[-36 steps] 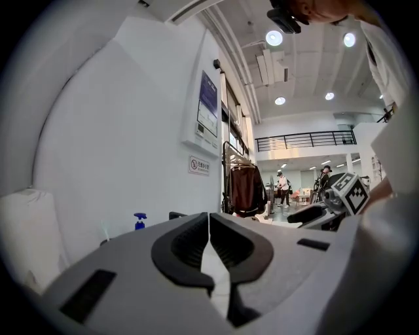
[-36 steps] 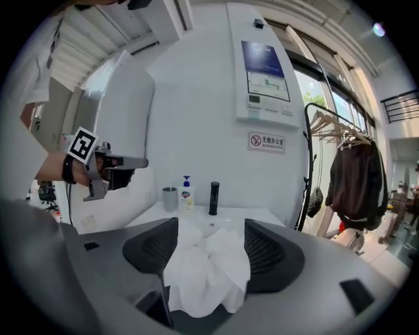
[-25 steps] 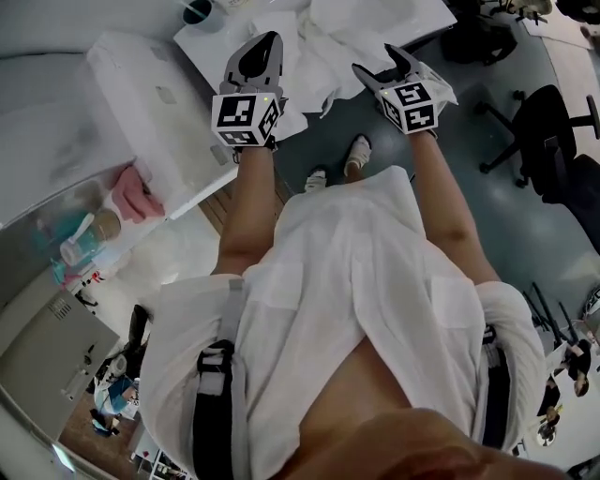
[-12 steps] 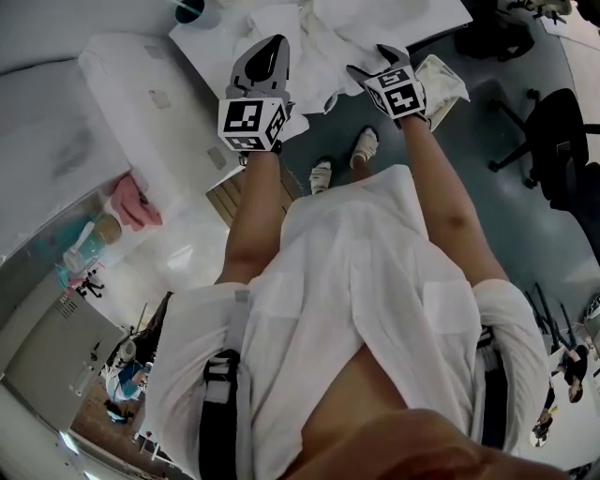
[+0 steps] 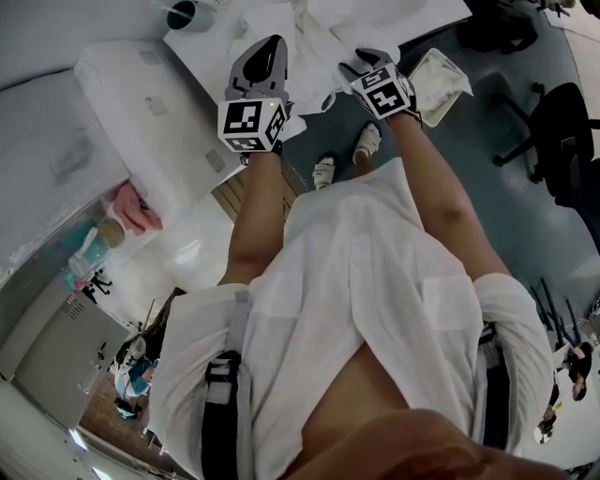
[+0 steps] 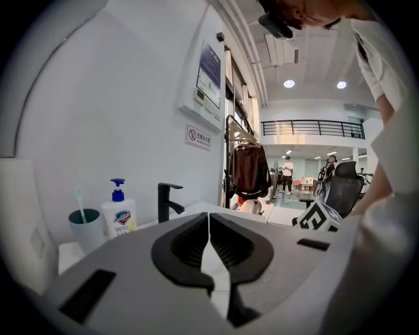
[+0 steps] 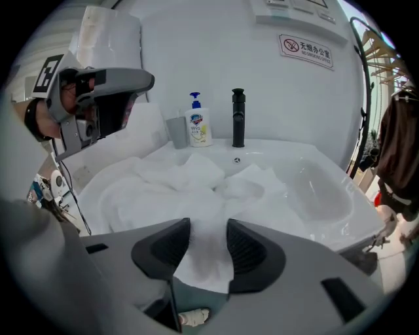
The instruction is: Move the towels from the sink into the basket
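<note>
Several white towels (image 7: 190,180) lie crumpled in the white sink (image 7: 327,190), and one flap hangs over its front rim. My right gripper (image 7: 208,242) is at that rim with the flap between its jaws. The jaws are closing, and a gap still shows between the pads. From the head view, the right gripper (image 5: 361,62) reaches into the towels (image 5: 309,28). The basket (image 5: 439,82) stands on the floor just right of it. My left gripper (image 5: 270,47) hovers over the counter left of the towels. Its jaws (image 6: 209,239) are shut and empty, pointing at the wall.
A black faucet (image 7: 237,118), a soap bottle (image 7: 199,127) and a cup (image 7: 175,133) stand at the back of the sink. A pink cloth (image 5: 136,208) sits at the left below the counter. Office chairs (image 5: 567,141) stand to the right.
My right gripper has moved left and forward from above the basket to the towel at the sink's front rim. The left gripper has hardly moved.
</note>
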### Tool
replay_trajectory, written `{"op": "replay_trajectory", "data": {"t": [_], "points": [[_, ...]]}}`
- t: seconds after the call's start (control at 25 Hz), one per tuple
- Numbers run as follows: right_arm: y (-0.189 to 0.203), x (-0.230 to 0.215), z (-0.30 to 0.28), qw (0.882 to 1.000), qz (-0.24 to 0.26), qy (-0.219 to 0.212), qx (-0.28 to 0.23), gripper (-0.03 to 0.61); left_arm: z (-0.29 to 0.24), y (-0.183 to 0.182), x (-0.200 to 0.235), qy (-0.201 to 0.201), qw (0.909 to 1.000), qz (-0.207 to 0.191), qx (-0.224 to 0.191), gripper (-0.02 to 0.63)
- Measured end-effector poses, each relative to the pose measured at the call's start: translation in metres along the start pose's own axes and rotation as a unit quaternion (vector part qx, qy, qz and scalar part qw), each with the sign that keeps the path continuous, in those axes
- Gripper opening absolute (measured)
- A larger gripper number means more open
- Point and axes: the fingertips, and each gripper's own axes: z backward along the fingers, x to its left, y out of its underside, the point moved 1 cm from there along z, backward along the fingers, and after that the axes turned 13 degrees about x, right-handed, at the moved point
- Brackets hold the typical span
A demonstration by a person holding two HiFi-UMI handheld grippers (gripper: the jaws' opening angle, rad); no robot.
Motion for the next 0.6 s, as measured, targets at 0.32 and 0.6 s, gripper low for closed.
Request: {"op": "replay_trajectory", "data": {"t": [0.32, 0.6], "points": [[0.004, -0.002, 0.003, 1.0, 0.005, 0.001, 0.013, 0.076, -0.006, -0.005, -0.007, -0.001, 1.0, -0.005, 0.002, 0.014], [0.007, -0.023, 0.025, 0.999, -0.026, 0.022, -0.019, 0.066, -0.01, -0.012, -0.01, -0.002, 1.0, -0.008, -0.001, 0.014]]}}
